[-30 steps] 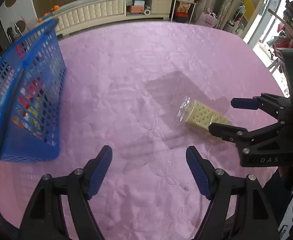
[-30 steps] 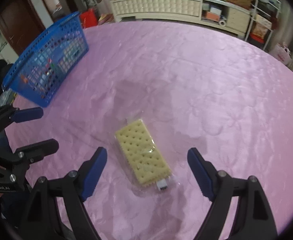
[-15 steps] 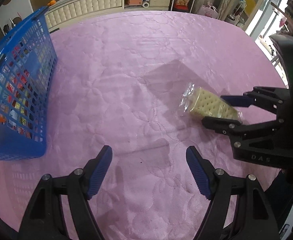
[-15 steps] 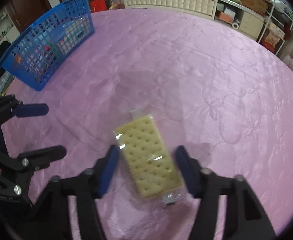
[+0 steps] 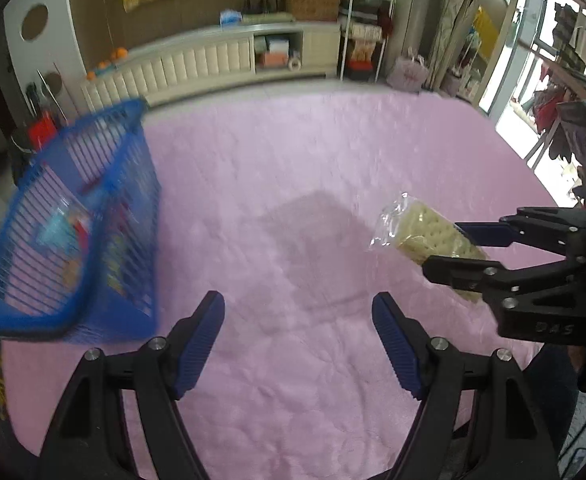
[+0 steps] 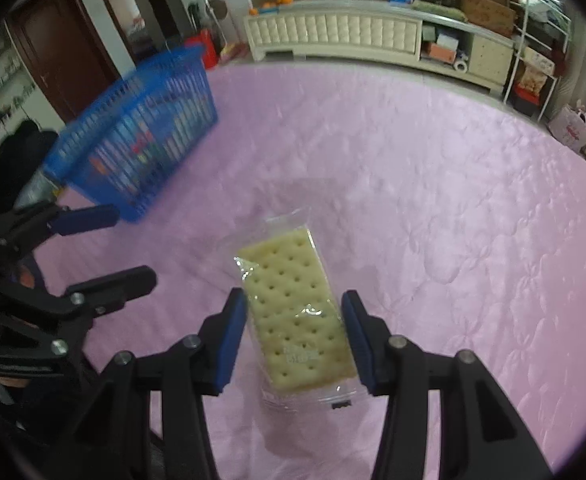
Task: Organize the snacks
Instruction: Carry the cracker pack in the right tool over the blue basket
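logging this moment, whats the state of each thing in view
cracker pack: sealed, gripped by the right gripper, lifted off the table
left gripper: open, empty
basket: upright on the pink table, snacks inside

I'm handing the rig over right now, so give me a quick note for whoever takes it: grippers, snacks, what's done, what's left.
Right gripper: jaws shut on the wrapped cracker packet, lifted clear of the pink tablecloth.
Left gripper: open, holding nothing.
Blue basket: on the table's left side, already holding some snack packets.
Done: packet picked up.
Left: carry it to the basket and release it inside.
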The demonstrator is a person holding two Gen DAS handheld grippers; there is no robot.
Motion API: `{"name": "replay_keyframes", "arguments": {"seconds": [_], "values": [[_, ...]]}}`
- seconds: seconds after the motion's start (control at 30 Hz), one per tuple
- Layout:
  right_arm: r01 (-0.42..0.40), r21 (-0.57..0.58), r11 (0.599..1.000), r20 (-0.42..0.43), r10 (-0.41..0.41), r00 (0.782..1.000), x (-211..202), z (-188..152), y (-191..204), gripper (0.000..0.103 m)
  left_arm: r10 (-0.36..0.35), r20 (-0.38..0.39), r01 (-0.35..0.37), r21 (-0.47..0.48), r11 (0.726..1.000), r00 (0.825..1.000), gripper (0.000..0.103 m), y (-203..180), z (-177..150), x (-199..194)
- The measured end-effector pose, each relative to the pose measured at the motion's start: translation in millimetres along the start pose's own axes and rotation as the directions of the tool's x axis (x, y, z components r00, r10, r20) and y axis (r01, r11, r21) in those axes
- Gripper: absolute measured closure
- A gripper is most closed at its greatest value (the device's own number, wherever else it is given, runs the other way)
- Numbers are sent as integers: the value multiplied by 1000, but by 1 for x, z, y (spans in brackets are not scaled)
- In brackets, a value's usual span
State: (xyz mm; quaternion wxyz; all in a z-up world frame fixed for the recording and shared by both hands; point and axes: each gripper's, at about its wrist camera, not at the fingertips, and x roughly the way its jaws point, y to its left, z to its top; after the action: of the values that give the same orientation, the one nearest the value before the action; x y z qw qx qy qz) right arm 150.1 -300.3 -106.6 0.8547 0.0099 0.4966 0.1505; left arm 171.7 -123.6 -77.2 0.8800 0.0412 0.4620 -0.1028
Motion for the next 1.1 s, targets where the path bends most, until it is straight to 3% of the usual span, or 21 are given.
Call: {"name": "replay_keyframes", "arguments": {"seconds": [0.23, 0.4, 0.8, 1.1], "values": [[20, -49, 999, 126, -14, 992, -48, 30, 41, 50, 38, 114, -42, 34, 999, 993, 28, 22, 12, -49], [24, -64, 998, 169, -13, 986, -62, 44, 69, 50, 70, 180, -81, 57, 995, 981, 28, 45, 12, -76], [8, -129, 992, 217, 20, 976, -72, 85, 127, 50, 115, 230, -110, -33, 993, 966, 28, 115, 11, -121], [-33, -191, 981, 165, 65, 984, -25, 124, 179, 49, 171, 184, -150, -120, 981, 968, 28, 186, 10, -117]]}}
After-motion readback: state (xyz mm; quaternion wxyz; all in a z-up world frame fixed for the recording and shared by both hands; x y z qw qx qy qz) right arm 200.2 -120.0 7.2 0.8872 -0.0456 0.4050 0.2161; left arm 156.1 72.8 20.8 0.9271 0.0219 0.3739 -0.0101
